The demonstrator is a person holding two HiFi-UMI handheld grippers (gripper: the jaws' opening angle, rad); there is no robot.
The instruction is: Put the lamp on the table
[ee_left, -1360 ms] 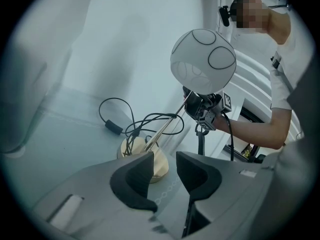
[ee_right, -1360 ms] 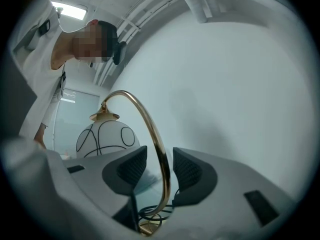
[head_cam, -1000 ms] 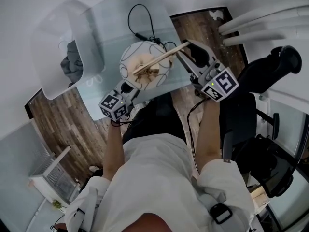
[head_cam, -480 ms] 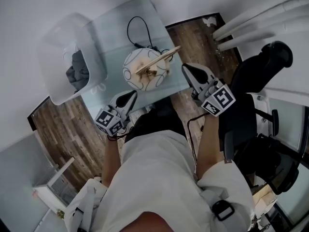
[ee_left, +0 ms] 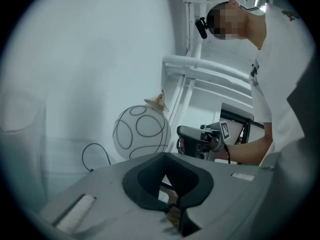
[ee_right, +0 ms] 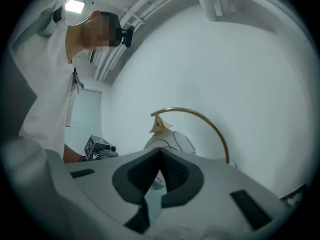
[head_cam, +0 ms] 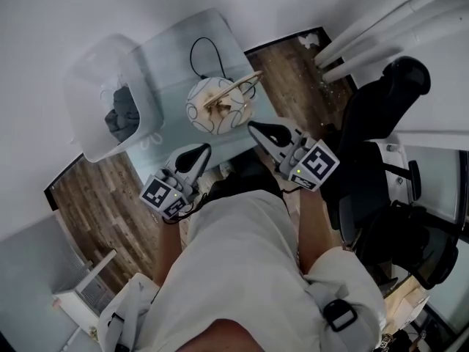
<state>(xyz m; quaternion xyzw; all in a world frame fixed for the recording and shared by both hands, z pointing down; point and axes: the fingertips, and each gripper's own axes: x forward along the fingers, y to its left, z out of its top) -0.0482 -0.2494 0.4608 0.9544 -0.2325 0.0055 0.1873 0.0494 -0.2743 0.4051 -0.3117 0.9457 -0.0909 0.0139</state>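
The lamp (head_cam: 215, 105), a white globe with dark ring patterns and a curved brass arm, stands on the pale glass table (head_cam: 176, 46). Its black cable (head_cam: 199, 48) loops behind it. My left gripper (head_cam: 198, 151) is drawn back to the table's near edge, shut and empty. My right gripper (head_cam: 256, 129) is off the lamp's right side, also shut with nothing between its fingers. In the left gripper view the globe (ee_left: 141, 131) stands beyond the closed gripper (ee_left: 164, 154). In the right gripper view the lamp (ee_right: 181, 143) rises just behind the closed gripper (ee_right: 160, 150).
A clear plastic bin (head_cam: 95, 108) holding dark cloth sits at the table's left end. A black office chair (head_cam: 381, 116) stands to the right, over wooden floor (head_cam: 102, 196). White pipes (head_cam: 366, 31) run along the wall at upper right.
Both grippers have let go of the lamp, closed, and pulled back toward the person. The lamp now stands alone on the table.
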